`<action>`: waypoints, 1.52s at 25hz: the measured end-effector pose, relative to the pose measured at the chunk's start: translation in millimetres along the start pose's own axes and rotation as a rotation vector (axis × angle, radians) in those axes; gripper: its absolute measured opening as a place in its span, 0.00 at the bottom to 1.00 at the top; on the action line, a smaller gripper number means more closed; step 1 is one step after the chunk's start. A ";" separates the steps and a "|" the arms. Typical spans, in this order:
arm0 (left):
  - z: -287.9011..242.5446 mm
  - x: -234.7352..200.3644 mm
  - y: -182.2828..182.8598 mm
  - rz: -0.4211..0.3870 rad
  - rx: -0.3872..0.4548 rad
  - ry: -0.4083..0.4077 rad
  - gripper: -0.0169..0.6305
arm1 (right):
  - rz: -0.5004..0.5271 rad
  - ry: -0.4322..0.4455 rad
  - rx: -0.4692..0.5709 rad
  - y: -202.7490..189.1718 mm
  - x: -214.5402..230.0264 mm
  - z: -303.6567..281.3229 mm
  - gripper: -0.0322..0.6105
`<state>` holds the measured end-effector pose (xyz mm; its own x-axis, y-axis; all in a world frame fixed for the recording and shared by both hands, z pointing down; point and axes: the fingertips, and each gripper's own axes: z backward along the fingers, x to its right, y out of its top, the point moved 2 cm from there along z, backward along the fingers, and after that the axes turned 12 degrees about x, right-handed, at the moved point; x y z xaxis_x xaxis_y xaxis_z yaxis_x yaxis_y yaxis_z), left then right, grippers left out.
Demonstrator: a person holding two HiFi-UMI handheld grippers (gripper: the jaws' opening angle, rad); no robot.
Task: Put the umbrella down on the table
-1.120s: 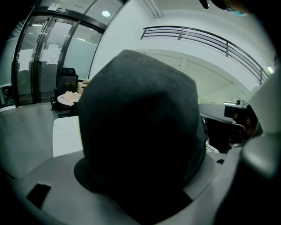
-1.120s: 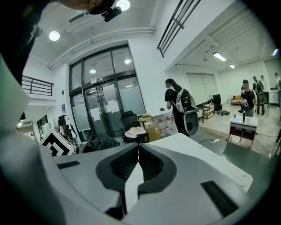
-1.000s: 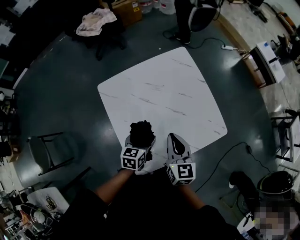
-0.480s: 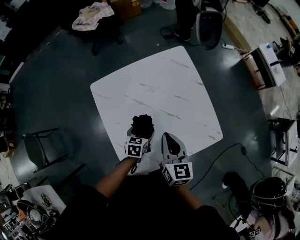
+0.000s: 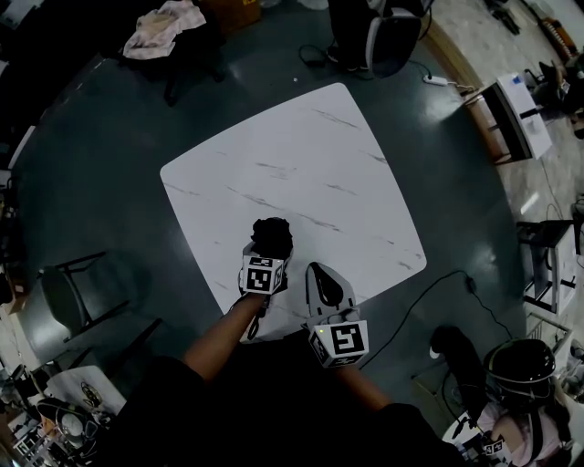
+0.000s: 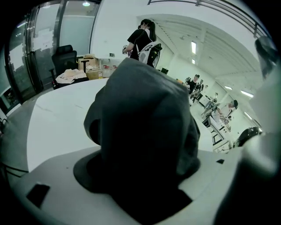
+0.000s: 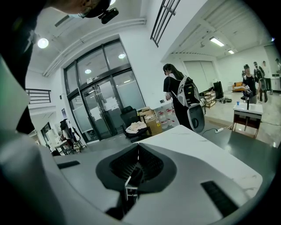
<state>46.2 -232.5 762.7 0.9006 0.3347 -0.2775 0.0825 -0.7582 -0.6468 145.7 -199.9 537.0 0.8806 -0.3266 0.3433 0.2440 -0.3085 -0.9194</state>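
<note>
Between the jaws of my left gripper (image 5: 270, 255) sits the folded umbrella (image 5: 272, 236), a bunched bundle of dark grey fabric that the jaws pinch from both sides. In the left gripper view it fills most of the picture and rises straight out ahead of the jaws. It is held over the near part of the white, marble-patterned table (image 5: 301, 155), a little in from the edge closest to me. I cannot tell whether its far end touches the tabletop.

My right gripper (image 5: 328, 285) hangs just to the right of the left one, side by side but apart from it, also over the table's near edge. Its jaws are pressed together with nothing between them, and the right gripper view shows the two ribbed pads meeting in a thin seam.

Beyond the table's far corner, ahead and to the right of both grippers, a person (image 7: 170, 90) in dark clothes stands on the dark floor (image 5: 119, 155), wearing a black-and-white backpack (image 7: 188, 94). Ahead and to the left of the left gripper, a pale cloth (image 5: 164, 20) lies draped over some dark furniture. Well to the left of that gripper stands a metal-framed chair (image 5: 68, 301). To the right of the right gripper, a black cable (image 5: 429, 292) trails across the floor.
</note>
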 end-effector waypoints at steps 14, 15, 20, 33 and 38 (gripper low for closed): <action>-33.0 -14.8 -18.2 0.037 -0.129 0.005 0.60 | -0.001 0.015 -0.027 -3.7 0.2 0.9 0.07; -33.5 -15.5 -17.8 0.040 -0.132 0.003 0.60 | 0.000 0.005 -0.030 -5.0 2.7 1.7 0.07; -30.9 -14.1 -20.0 0.015 -0.146 -0.005 0.62 | 0.003 -0.026 -0.021 -4.9 6.5 6.6 0.07; 20.4 -4.6 -9.3 -0.046 -0.041 -0.074 0.64 | 0.072 -0.063 0.020 -4.7 -19.9 35.3 0.07; 67.0 5.2 1.3 -0.038 0.060 -0.114 0.64 | 0.098 -0.059 0.040 -6.2 -48.6 56.4 0.07</action>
<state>22.3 -194.3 712.8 0.8427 0.4265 -0.3287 0.0871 -0.7104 -0.6984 124.4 -131.7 515.1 0.9230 -0.3000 0.2409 0.1707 -0.2418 -0.9552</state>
